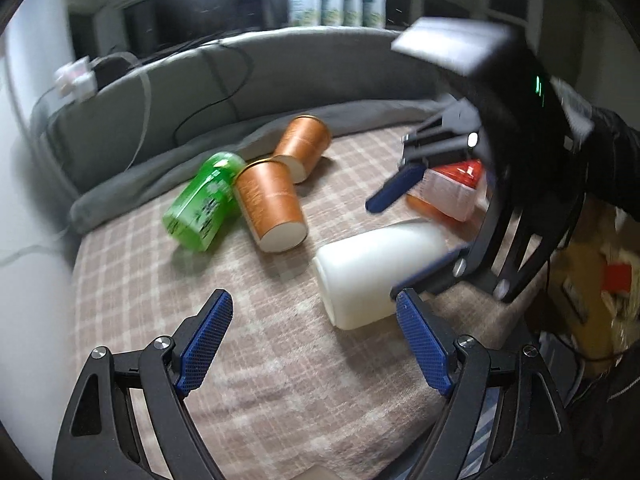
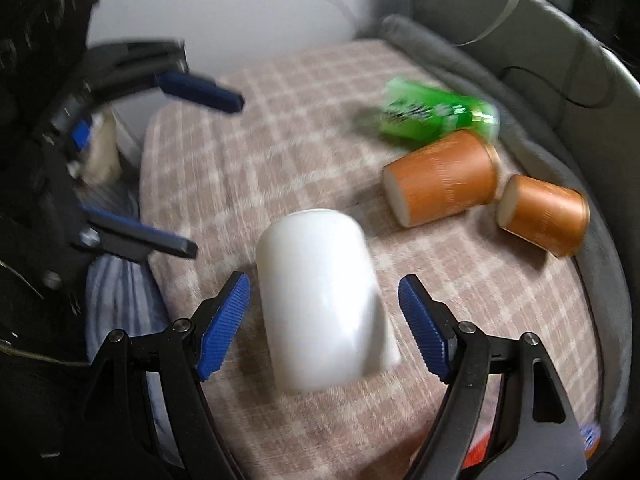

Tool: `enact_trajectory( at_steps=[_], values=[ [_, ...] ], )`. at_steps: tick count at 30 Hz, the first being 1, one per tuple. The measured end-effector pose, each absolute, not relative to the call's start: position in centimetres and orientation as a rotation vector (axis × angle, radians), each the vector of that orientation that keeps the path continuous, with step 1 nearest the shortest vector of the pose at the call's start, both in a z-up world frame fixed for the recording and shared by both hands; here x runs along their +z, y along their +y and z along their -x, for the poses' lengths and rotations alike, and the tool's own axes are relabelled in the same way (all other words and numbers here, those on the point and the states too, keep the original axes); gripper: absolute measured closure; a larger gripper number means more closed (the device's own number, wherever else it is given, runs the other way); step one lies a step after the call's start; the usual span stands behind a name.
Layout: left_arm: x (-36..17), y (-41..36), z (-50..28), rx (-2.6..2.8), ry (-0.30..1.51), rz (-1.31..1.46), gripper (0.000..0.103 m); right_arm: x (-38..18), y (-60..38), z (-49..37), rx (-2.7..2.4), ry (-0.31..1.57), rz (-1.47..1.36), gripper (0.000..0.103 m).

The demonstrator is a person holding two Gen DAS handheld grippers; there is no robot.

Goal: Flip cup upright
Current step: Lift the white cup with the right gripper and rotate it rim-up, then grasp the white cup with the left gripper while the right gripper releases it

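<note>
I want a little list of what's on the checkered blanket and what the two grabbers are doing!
surface: checkered blanket
white cup: lying on its side, between the open fingers of the right gripper, not yet squeezed
left gripper: open, holding nothing, close to the white cup
brown cups: two, both on their sides, nearer one and farther one
green bottle: lying down beside the nearer brown cup
red-capped container: behind the right gripper, partly hidden
</note>
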State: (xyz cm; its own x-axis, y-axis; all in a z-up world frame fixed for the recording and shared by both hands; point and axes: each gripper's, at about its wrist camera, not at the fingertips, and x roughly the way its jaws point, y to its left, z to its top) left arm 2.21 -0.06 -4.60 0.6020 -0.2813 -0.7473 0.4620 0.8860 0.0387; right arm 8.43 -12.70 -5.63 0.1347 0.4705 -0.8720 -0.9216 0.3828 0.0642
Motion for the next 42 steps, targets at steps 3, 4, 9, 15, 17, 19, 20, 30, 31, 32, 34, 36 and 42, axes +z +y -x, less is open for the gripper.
enact_trajectory(
  at_steps=[3, 4, 9, 15, 17, 19, 20, 30, 31, 32, 34, 36, 42],
  values=[
    [-4.4, -1.5, -2.7, -0.493, 0.821, -0.319, 0.019, -4.8, -15.5, -8.5, 1.039, 0.953, 0.458, 0.023],
    [-4.5, -2.0, -2.8, -0.523, 0.832, -0.344, 0.019, -4.5, -16.8, -8.4, 1.014, 0.946, 0.411, 0.023],
    [-5.1, -5.2, -4.3, -0.682, 0.944, -0.472, 0.019, -4.0, -22.6, -7.2, 0.905, 0.931, 0.224, 0.023],
    [-6.1, -8.4, -5.2, -0.783, 1.036, -0.685, 0.019, -4.3, -28.6, -6.0, 0.794, 0.943, 0.024, 0.023],
    [-6.7, -9.5, -5.7, -0.785, 1.062, -0.757, 0.019, -4.3, -30.0, -5.9, 0.768, 0.940, -0.027, 0.023],
    [-7.3, -10.5, -5.9, -0.792, 1.078, -0.828, 0.019, -4.3, -31.1, -5.9, 0.744, 0.936, -0.074, 0.023],
    [-7.6, -10.9, -5.8, -0.794, 1.076, -0.872, 0.019, -4.2, -31.5, -5.9, 0.737, 0.934, -0.088, 0.023],
    [-9.7, -12.7, -5.9, -0.797, 1.091, -1.091, 0.019, -4.4, -32.9, -6.0, 0.723, 0.928, -0.162, 0.023],
    [-9.8, -12.9, -6.0, -0.796, 1.092, -1.098, 0.019, -4.4, -32.9, -6.0, 0.722, 0.929, -0.164, 0.023],
    [-10.1, -13.0, -6.2, -0.797, 1.092, -1.109, 0.019, -4.4, -32.9, -6.0, 0.719, 0.931, -0.163, 0.023],
    [-10.7, -13.4, -6.4, -0.800, 1.093, -1.132, 0.019, -4.4, -32.9, -6.0, 0.714, 0.933, -0.163, 0.023],
    [-11.0, -13.7, -6.3, -0.809, 1.091, -1.146, 0.019, -4.4, -33.0, -5.9, 0.708, 0.935, -0.165, 0.023],
    [-11.2, -14.1, -6.4, -0.828, 1.083, -1.122, 0.019, -4.4, -33.1, -5.7, 0.677, 0.937, -0.157, 0.023]
  ],
)
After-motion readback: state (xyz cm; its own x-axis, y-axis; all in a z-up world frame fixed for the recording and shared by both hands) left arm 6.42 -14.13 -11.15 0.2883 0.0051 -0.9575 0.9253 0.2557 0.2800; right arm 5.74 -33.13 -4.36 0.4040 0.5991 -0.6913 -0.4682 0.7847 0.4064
